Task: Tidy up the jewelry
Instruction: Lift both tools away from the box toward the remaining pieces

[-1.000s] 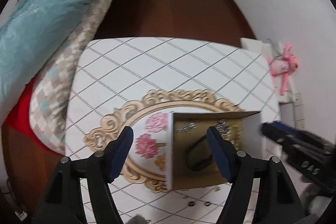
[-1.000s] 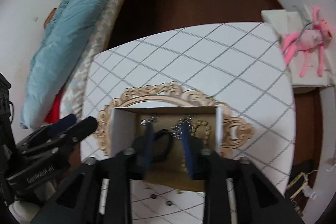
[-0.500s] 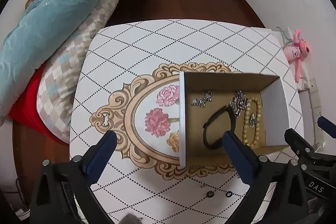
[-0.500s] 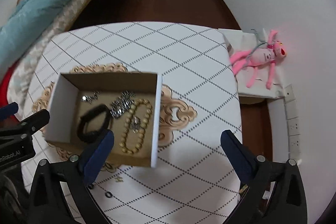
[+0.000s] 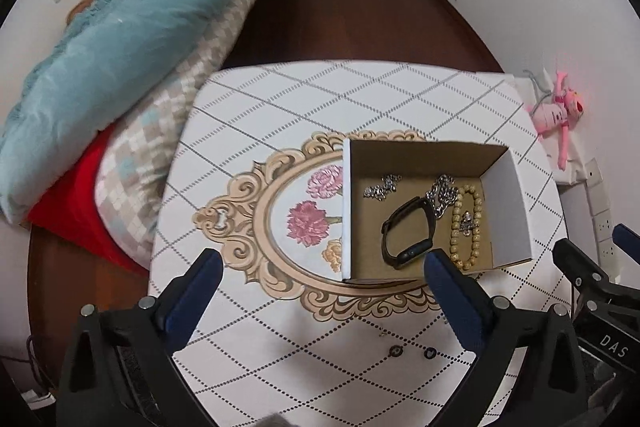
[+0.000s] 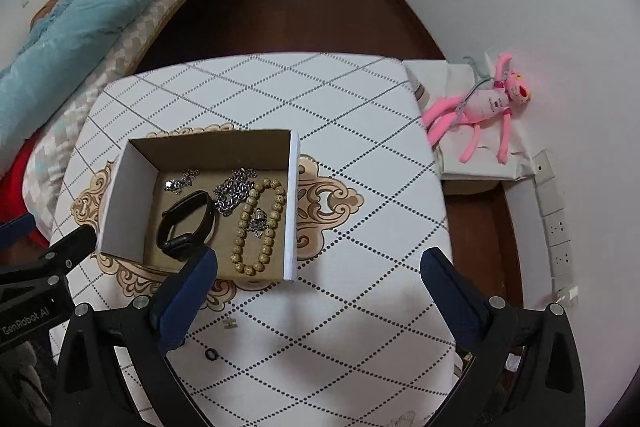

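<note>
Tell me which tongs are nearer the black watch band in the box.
Hard to call. The left tongs have their right finger beside the watch band; the right tongs have their left finger beside it.

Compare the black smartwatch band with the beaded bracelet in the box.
The black smartwatch band is one smooth dark strap with a flat screen unit; the beaded bracelet is a string of separate pale tan beads. A small silver piece lies across the bracelet's loop, while the band's loop is bare inside. The band lies nearer the middle of the cardboard box, the bracelet by its white right wall. Both lie flat as closed loops.
</note>
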{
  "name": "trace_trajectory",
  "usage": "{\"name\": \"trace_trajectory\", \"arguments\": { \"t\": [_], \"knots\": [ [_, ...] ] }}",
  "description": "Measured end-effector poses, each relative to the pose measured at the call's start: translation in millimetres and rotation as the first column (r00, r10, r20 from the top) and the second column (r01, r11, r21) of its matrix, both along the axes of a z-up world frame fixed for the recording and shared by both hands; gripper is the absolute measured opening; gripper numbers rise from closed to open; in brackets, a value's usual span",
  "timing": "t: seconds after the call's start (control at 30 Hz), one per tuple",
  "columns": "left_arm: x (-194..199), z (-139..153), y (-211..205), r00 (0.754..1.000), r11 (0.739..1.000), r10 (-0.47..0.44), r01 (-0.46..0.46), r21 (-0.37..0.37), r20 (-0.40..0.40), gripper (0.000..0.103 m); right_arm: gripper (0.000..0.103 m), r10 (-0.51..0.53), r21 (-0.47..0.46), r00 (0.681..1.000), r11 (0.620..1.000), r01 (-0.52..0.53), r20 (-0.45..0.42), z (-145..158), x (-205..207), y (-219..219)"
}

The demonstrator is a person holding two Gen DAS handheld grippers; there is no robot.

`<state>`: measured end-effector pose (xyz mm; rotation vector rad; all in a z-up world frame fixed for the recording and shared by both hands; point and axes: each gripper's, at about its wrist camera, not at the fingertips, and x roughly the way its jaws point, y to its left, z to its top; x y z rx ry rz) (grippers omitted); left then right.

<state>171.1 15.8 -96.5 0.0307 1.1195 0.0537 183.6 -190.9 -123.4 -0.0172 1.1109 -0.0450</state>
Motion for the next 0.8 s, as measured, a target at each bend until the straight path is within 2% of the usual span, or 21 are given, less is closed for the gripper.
{"name": "trace_trajectory", "arguments": {
  "t": [0.33, 0.53, 0.73, 0.8],
  "knots": [
    [-48.3, 52.0, -0.5, 0.993, 1.0, -0.013, 0.016, -0.022, 0.114, 0.103, 0.103, -0.004, 0.001, 0.992, 1.0, 0.004, 0.128, 53.7, -51.0, 1.2],
    [-69.3, 76.7, -3.1, 0.987, 0.998, -0.029, 0.037, -0.049, 0.156, 0.103, 0.103, -0.01, 0.011, 0.981, 1.0, 0.008, 0.196, 86.0, -78.5, -0.7],
    [-79.2, 88.2, -2.6, 0.983, 0.998, -0.019, 0.03, -0.055, 0.181, 0.103, 0.103, -0.029, 0.031, 0.97, 0.999, 0.022, 0.242, 111.0, -101.1, -5.7],
    [-82.4, 87.2, -2.5, 0.982, 0.999, -0.003, 0.01, -0.035, 0.187, 0.103, 0.103, -0.038, 0.044, 0.969, 0.999, 0.028, 0.246, 114.8, -105.5, -8.8]
  ]
}}
